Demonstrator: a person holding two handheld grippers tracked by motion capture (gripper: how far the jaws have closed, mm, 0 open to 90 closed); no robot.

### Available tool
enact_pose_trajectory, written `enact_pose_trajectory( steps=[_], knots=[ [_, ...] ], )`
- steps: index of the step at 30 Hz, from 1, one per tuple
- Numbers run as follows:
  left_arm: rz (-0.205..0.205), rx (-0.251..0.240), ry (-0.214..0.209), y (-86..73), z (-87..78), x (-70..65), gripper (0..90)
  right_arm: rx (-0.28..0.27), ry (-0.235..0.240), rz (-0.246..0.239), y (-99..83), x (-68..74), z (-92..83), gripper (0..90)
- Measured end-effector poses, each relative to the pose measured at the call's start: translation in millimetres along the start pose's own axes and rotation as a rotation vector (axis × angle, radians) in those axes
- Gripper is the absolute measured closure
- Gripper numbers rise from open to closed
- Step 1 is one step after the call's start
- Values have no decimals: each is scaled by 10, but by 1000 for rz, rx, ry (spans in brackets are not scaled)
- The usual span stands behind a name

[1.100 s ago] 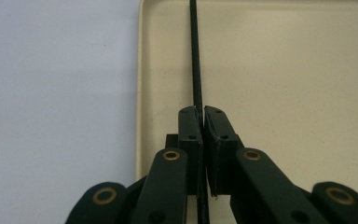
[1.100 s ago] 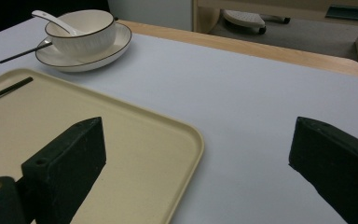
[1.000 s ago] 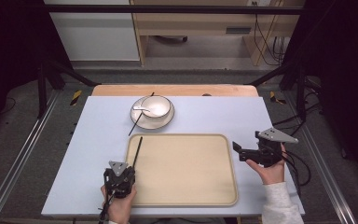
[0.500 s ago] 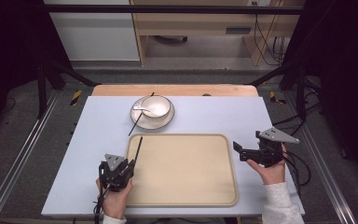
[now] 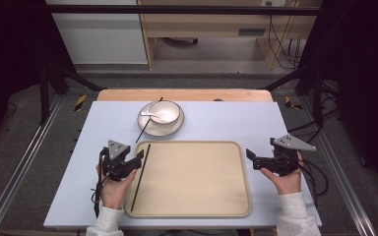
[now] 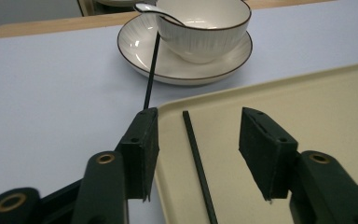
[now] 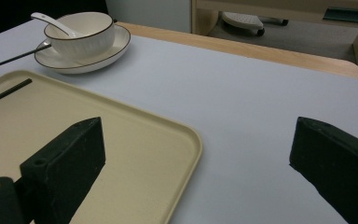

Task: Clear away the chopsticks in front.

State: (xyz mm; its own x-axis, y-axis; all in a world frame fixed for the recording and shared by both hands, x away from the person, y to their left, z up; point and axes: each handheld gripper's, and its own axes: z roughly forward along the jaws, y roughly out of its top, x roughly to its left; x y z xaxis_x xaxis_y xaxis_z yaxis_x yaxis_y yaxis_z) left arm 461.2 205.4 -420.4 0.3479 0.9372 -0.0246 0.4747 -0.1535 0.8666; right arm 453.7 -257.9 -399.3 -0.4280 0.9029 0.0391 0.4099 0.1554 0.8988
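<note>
Chopstick released on the tray, both jaws apart.

Your left hand-held gripper [image 5: 139,160] has just been opening its jaws; the black chopstick [image 5: 141,177] lies free between them along the tray's [image 5: 197,212] left rim. Your right hand-held gripper [image 5: 252,158] hovers unclenched and empty off the right rim, over bare bench [image 5: 236,123]. Beyond, a second chopstick [image 5: 142,131] leans on the saucer [image 5: 147,126] under the bowl [image 5: 164,112].

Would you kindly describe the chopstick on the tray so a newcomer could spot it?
Find the beige tray on the pale blue table. The chopstick is the thin black stick lying along its left edge. Its twin leans on the plate instead.
</note>
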Motion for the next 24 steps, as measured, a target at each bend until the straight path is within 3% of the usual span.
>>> enact_pose_trajectory(
  steps=[5,13,16,24],
  knots=[
    [17,10,-35,120,120,118,385,-2,0,3,1,-1,0,37],
    [40,33,-37,282,345,310,316,-2,-1,2,1,0,7,36],
    [73,52,-23,359,420,342,293,4,-2,-3,-1,0,15,35],
    [120,82,-44,485,659,406,289,10,0,-2,-3,9,29,35]
  ],
)
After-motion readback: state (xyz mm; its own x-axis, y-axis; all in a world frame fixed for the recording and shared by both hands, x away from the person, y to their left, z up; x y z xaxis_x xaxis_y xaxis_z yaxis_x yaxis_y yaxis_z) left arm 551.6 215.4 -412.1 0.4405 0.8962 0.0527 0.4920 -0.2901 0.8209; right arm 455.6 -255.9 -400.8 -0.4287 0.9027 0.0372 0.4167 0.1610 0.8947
